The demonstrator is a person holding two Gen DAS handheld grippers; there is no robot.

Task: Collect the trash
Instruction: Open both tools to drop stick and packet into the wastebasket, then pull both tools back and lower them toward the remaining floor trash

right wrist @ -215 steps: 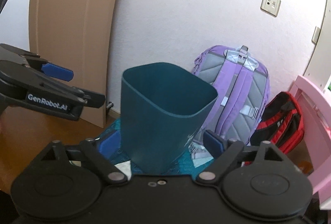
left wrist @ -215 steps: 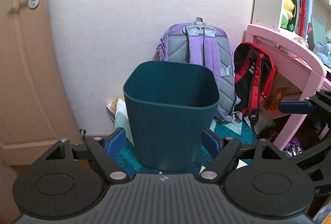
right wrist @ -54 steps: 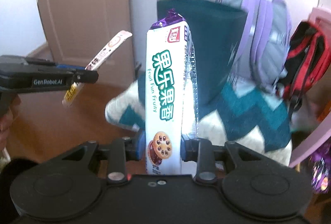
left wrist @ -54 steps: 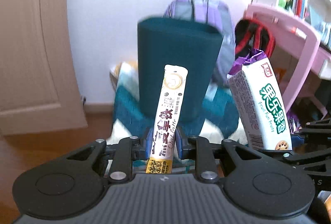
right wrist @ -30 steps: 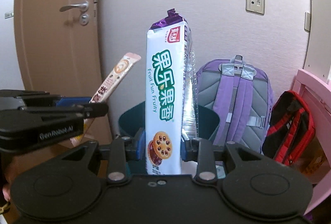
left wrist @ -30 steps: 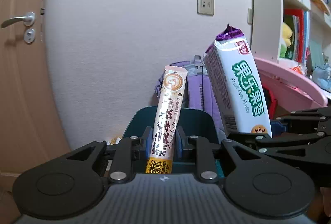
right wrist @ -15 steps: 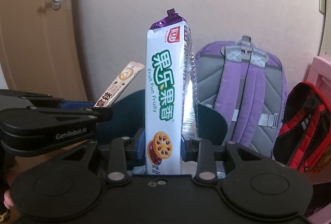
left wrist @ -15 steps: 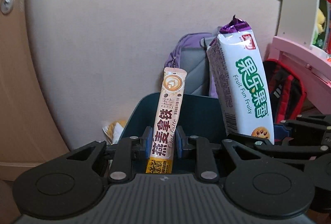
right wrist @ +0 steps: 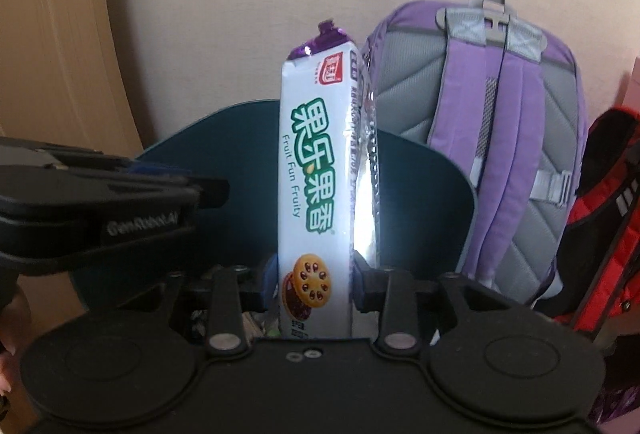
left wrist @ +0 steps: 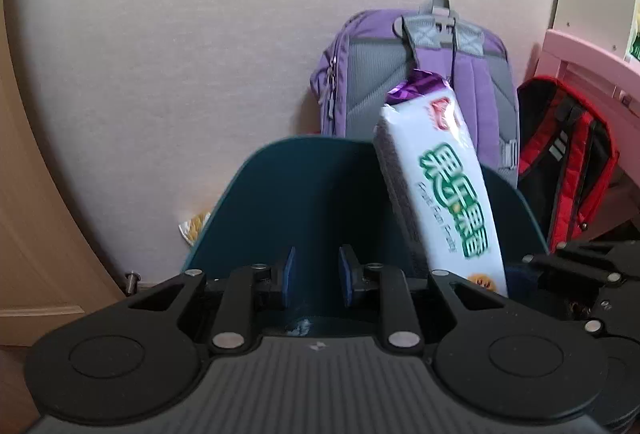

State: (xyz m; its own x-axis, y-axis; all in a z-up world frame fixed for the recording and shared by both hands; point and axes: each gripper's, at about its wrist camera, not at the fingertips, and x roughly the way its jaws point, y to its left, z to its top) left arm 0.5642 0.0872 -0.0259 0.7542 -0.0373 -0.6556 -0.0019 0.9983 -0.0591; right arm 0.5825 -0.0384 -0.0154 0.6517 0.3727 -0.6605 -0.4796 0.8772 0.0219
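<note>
Both of your tools are over the teal bin (left wrist: 320, 193) now. Your left tool (left wrist: 314, 276) has just let go of the latte stick: nothing sits between its nearly closed jaws, so that piece presumably dropped inside. Your right tool (right wrist: 312, 288) is loosening around the cookie packet (right wrist: 320, 169), upright over the bin's mouth, so it's next.

Pale textured wall (left wrist: 168, 45), wooden door (right wrist: 60, 33) at left, pink furniture (left wrist: 580, 61), possibly a desk, at right
</note>
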